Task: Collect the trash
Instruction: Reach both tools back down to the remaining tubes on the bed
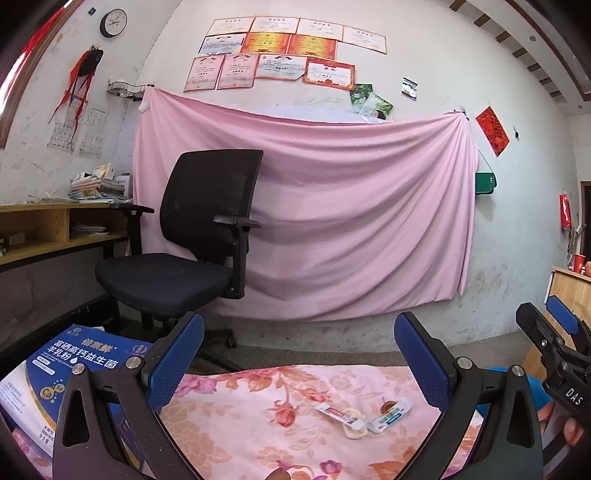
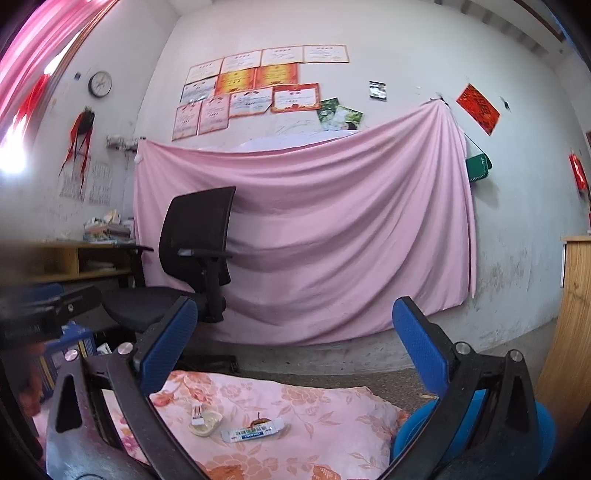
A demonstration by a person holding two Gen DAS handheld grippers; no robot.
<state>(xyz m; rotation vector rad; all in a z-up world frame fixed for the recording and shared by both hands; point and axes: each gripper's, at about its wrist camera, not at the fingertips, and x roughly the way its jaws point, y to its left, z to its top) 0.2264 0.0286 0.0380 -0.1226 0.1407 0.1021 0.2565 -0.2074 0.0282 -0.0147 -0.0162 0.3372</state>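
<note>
Both grippers hover low over a floral pink cloth (image 1: 258, 417), each with its blue-padded jaws spread wide and nothing between them. The left gripper (image 1: 299, 363) frames the trash from the near side; the right gripper (image 2: 295, 349) does the same in its own view and shows at the right edge of the left wrist view, where fingertips (image 1: 570, 430) of the person's hand grip its handle.

The trash lies in a small cluster on the cloth, ahead of the open jaws and apart from them. A red-and-white sachet (image 1: 338, 413) lies partly on a pale, shallow plastic piece (image 1: 354, 430). Just beside them lies a blue-and-white sachet (image 1: 391, 415), with a small brown scrap (image 1: 387, 406) touching its far side. In the right wrist view the same group sits between the fingers, toward the left pad.

A blue milk-powder box (image 1: 74, 369) stands at the left of the cloth, behind the left gripper's left finger. A round blue container (image 2: 417, 435) sits at the cloth's right edge, partly hidden by the right gripper.

Farther off, on the bare floor, a black office chair (image 1: 199, 229) stands by a wooden desk (image 1: 55, 229) stacked with papers. Behind it a pink sheet (image 1: 351, 221) hangs across the wall, under a group of certificates (image 1: 280, 51) and a wall clock (image 1: 113, 23).
</note>
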